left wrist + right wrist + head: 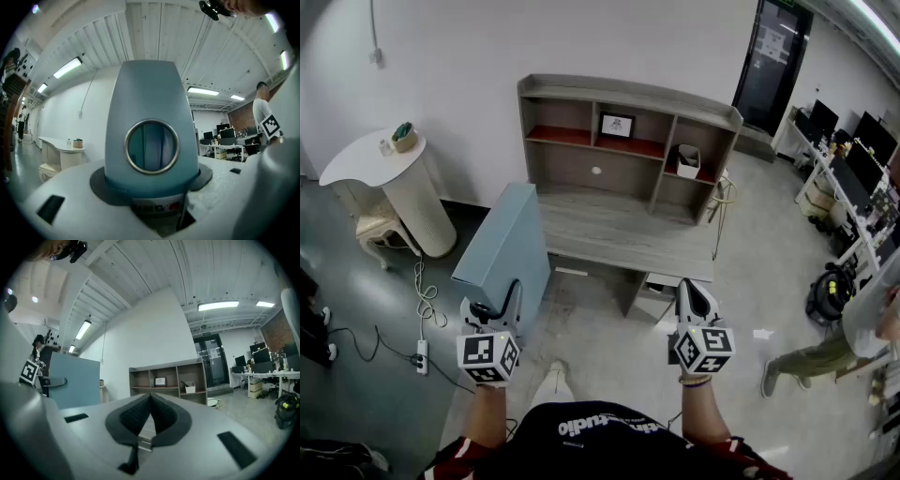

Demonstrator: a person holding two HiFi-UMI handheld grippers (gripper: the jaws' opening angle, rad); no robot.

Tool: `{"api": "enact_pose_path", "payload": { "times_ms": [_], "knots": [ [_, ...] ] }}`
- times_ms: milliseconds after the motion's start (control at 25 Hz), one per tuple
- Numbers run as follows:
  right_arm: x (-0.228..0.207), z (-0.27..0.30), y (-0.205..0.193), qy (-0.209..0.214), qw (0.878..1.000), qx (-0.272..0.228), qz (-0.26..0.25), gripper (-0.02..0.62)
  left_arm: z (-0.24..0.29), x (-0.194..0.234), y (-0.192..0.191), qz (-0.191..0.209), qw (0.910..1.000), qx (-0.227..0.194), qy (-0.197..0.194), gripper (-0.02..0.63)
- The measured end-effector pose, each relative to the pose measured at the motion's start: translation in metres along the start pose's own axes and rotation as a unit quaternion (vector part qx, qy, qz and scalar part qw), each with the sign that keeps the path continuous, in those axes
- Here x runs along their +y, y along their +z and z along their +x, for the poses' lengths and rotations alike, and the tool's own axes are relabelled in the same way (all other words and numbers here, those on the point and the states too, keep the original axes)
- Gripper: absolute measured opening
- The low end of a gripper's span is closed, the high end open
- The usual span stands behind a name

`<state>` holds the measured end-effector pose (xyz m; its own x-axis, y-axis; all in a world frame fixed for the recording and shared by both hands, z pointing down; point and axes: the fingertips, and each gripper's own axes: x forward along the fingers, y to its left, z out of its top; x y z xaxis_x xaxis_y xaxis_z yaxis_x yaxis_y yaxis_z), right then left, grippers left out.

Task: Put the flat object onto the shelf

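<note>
1. Shelf [628, 122]: grey unit with open compartments, standing on the back of a desk [619, 230] against the white wall. Its top board and the desk are bare.
2. Flat object [502, 248]: a pale blue panel, left of the shelf and in front of it, upright on one edge. It overlaps the desk's left end in the head view; whether it touches it cannot be told.
3. Side table [380, 159]: white, round-topped, well to the left of the shelf.
4. Left gripper [508, 302]: in front of the shelf, left of centre. Its jaws stand wide and are clamped on the near edge of the flat object.
5. Right gripper [694, 295]: in front of the shelf, right of centre. Its jaws are closed pad to pad with nothing between them.
6. White container [688, 161]: in the shelf's right compartment.
7. Picture frame [617, 126]: in the shelf's middle compartment.
8. Handling note, as a judgement: the step in hand is the carry toward the shelf. A one-edge grip likely lets so broad a panel swing, so opening the free jaws to steady the far edge should help. Tip it level before sliding it onto a bare board, clear of items 6 and 7.
</note>
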<state>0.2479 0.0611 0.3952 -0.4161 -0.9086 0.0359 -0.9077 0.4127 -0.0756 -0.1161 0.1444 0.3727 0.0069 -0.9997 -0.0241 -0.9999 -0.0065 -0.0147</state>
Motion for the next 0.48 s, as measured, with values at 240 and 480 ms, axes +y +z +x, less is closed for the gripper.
{"api": "enact_pose_path", "payload": {
  "times_ms": [240, 480],
  "knots": [
    [0.0018, -0.0002, -0.0009, 0.0, 1.0, -0.002, 0.004, -0.008, -0.0016, -0.0054, 0.002, 0.001, 0.9999, -0.004, -0.01, 0.273],
    [0.0045, -0.0023, -0.0063, 0.001, 1.0, 0.0, 0.001, -0.008, -0.0044, -0.0048, -0.0017, -0.002, 0.9999, -0.003, -0.014, 0.273]
  ]
}}
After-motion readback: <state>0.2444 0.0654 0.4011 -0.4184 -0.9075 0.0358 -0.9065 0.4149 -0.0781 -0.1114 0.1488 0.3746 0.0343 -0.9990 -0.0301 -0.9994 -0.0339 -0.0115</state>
